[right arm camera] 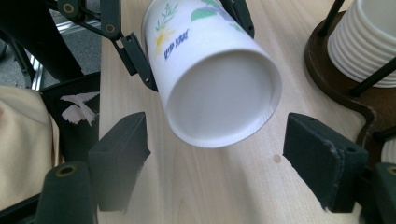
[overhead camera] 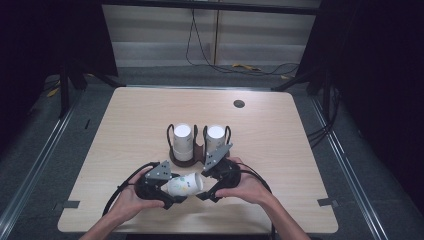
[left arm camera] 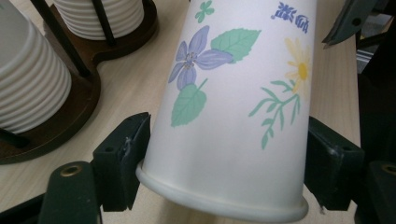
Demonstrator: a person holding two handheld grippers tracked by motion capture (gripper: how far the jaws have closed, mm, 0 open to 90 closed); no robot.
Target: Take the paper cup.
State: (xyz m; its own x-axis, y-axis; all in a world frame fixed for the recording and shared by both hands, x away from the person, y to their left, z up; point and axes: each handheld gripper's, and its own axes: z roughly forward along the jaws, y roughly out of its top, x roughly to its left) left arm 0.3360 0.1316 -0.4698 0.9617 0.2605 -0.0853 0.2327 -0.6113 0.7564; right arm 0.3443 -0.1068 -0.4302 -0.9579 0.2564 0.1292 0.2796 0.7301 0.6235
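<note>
Your left gripper (overhead camera: 167, 192) clamps the flowered paper cup (overhead camera: 185, 184) near its rim; your right gripper (overhead camera: 210, 187) stands wide around its base, not touching.

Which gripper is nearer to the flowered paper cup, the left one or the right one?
Left. The left gripper clamps the flowered paper cup near its rim. The right gripper is open at the cup's base, not touching.

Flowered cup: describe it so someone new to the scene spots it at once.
On the wooden table, just in front of the dark two-post cup holder, the flowered cup lies sideways. The left gripper is clamped near its rim, base pointing at the open right gripper. Unlike the plain white cup stacks, it has purple and yellow flowers printed on it.
</note>
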